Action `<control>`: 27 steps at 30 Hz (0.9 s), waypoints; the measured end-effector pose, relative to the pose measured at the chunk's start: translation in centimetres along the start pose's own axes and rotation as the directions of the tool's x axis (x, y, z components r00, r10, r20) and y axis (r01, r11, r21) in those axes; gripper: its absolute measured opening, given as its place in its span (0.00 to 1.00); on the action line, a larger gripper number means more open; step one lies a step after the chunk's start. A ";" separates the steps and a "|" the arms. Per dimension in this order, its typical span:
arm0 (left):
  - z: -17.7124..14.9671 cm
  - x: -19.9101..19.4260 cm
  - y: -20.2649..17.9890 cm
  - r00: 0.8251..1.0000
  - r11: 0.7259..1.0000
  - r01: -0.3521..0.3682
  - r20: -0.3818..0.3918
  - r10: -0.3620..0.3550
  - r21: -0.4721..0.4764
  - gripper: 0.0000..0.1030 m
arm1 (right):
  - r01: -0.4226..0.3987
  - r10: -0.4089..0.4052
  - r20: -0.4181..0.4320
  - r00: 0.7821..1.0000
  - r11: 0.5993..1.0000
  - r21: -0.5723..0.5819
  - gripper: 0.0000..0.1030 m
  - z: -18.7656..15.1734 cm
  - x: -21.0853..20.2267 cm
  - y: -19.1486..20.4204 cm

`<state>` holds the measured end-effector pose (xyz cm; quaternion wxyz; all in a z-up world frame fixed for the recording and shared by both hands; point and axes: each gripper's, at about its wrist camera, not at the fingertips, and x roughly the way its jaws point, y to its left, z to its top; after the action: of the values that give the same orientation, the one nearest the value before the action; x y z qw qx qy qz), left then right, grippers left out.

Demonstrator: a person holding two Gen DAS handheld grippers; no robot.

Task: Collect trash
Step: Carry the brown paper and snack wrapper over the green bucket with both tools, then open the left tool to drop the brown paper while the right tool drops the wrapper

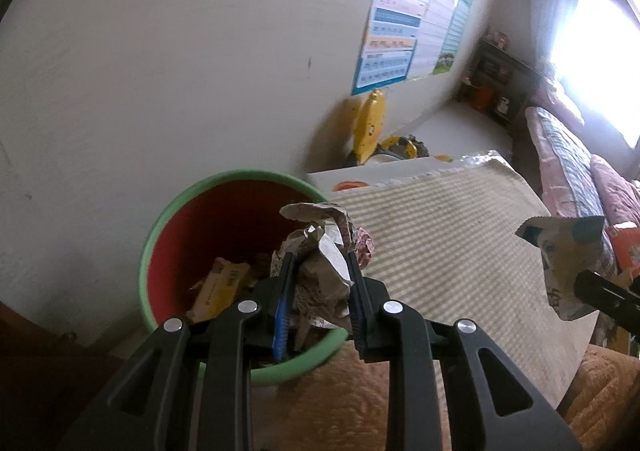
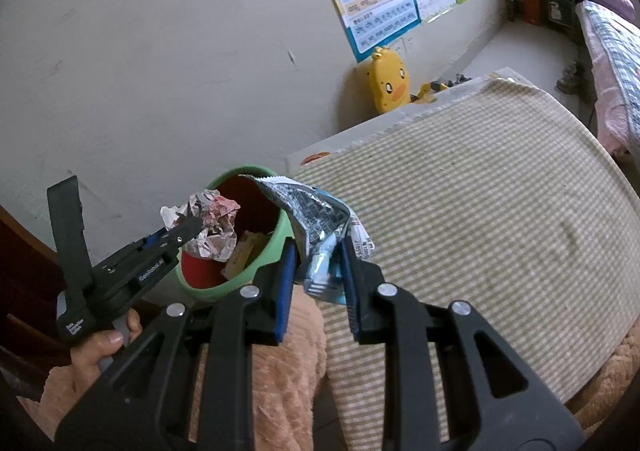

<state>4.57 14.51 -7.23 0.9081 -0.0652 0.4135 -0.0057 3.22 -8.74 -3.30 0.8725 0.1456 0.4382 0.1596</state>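
Jaws clenched on a crumpled wad of printed paper and foil, the left gripper is hanging over the green-rimmed, red-lined round bin — flattened yellow cardboard is lying inside at seven o'clock of the wad. At three o'clock, the right gripper's black tip is carrying a pale printed wrapper above the green-and-white striped cloth.

In the right wrist view, the right gripper is pinching a crinkled silver-and-blue foil snack packet just beside the bin's rim; at nine o'clock the left gripper — a hand around its handle — is gripping the wad over the bin.
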 end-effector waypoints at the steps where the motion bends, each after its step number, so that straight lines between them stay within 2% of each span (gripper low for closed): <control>1: 0.0 -0.1 0.3 1.000 1.000 -0.006 0.001 0.006 -0.004 0.22 | -0.005 0.005 -0.003 1.000 1.000 -0.006 0.22 0.1 0.2 0.4; 14: -0.5 0.1 5.2 0.995 0.993 -0.099 -0.008 0.098 -0.063 0.22 | -0.070 0.066 -0.054 0.996 0.994 -0.079 0.22 0.5 3.0 4.7; 27: -0.3 0.4 7.0 0.990 0.987 -0.139 -0.016 0.138 -0.080 0.23 | -0.102 0.091 -0.104 0.990 0.989 -0.110 0.22 0.6 5.5 6.6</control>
<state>4.26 21.39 -8.58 0.9008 -0.0730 0.4217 0.0738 5.81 -0.54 -4.35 0.8480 0.1082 0.4632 0.2336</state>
